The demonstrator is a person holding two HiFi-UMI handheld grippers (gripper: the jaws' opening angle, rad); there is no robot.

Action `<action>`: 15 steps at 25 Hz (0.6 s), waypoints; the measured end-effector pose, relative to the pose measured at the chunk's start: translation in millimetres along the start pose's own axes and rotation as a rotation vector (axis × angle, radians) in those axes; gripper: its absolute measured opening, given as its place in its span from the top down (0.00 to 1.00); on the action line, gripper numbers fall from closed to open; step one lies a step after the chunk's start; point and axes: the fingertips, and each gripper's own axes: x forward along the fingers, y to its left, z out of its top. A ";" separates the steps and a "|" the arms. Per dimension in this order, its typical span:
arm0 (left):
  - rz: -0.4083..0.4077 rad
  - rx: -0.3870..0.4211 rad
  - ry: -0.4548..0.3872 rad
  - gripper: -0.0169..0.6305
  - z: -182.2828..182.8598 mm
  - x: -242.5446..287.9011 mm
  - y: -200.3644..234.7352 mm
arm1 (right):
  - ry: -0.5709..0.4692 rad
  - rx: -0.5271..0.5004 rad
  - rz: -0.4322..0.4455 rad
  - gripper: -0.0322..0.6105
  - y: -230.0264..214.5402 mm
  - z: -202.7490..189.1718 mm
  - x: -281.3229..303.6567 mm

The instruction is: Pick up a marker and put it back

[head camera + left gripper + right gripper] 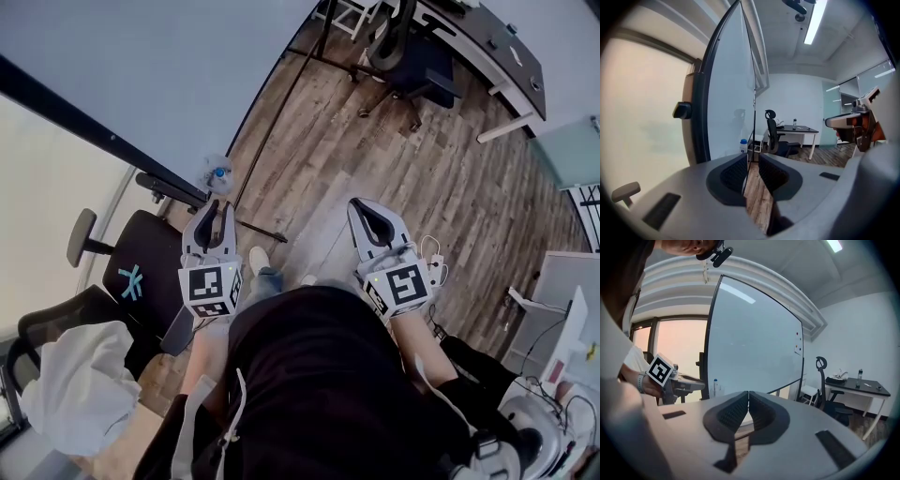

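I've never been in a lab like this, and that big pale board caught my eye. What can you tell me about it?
The whiteboard is a large, pale, glossy panel in a thin dark frame, upright on a dark stand on the wooden floor. It looks blank apart from two small spots near its upper right corner. A small blue-capped bottle sits near its bottom edge.

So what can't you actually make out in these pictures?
- Blue-capped thing by the whiteboard: marker or bottle? Too small in every view.
- Whiteboard's lower edge: right gripper view, partly behind the right tongs.
- Desk items: left gripper view, too small.
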 end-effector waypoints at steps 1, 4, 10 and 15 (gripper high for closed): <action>-0.001 0.000 0.002 0.85 -0.6 2.8 1.8 | 0.002 0.002 -0.006 0.93 -1.0 0.1 1.1; -0.002 0.007 0.009 0.85 -2.1 11.5 5.5 | 0.012 0.005 -0.024 0.93 -3.6 0.4 4.4; -0.018 0.015 0.017 0.85 -9.9 24.3 12.8 | 0.018 0.009 -0.060 0.93 -1.5 -1.6 8.5; -0.022 0.034 0.009 0.85 -9.6 31.5 17.2 | 0.025 0.010 -0.094 0.93 0.1 -1.2 7.5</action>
